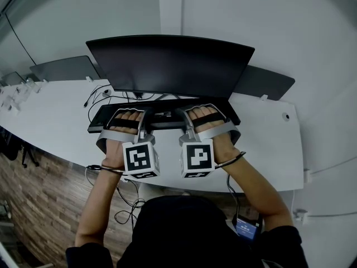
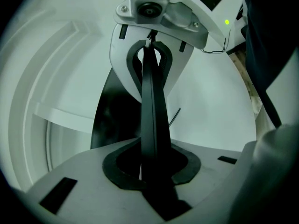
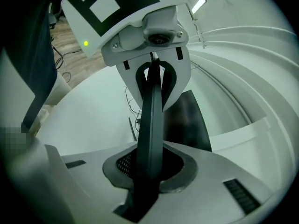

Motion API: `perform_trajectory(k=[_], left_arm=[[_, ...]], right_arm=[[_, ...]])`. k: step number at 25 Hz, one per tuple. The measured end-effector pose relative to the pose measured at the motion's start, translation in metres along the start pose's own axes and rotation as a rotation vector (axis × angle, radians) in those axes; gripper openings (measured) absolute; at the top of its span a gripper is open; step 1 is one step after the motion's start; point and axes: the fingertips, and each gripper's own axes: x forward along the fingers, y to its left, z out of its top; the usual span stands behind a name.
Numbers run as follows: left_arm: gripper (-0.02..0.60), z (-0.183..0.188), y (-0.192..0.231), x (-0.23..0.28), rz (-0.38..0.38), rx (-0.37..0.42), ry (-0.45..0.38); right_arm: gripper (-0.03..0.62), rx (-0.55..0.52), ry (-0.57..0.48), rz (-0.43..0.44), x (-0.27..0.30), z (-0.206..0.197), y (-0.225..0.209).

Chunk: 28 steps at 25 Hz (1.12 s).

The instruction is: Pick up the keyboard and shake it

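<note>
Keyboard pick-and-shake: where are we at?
Done: both grips are set. The left gripper and the right gripper are each shut on the keyboard, which runs edge-on between their jaws. In hand: the lift. The keyboard sits low in front of the monitor, and I cannot tell whether it has cleared the desk. Left: raise it and shake it.

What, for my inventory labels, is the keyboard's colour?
Black; the keyboard shows best in the head view.
</note>
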Motion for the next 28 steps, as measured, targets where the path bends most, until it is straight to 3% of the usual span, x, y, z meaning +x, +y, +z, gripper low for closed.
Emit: perform_trajectory(k=[6, 20, 28], left_arm=[[0.142, 0.002, 0.0, 0.0, 0.009, 0.03, -0.012], [0.236, 0.008, 0.014, -0.007, 0.183, 0.156, -0.055], [0.255, 0.022, 0.036, -0.025, 0.314, 0.124, -0.14]], right_arm=[[0.074, 0.086, 0.01, 0.029, -0.001, -0.002, 0.005], [0.074, 0.18, 0.003, 0.033, -0.002, -0.005, 0.002], [0.074, 0.244, 0.018, 0.028, 0.0, -0.02, -0.011]])
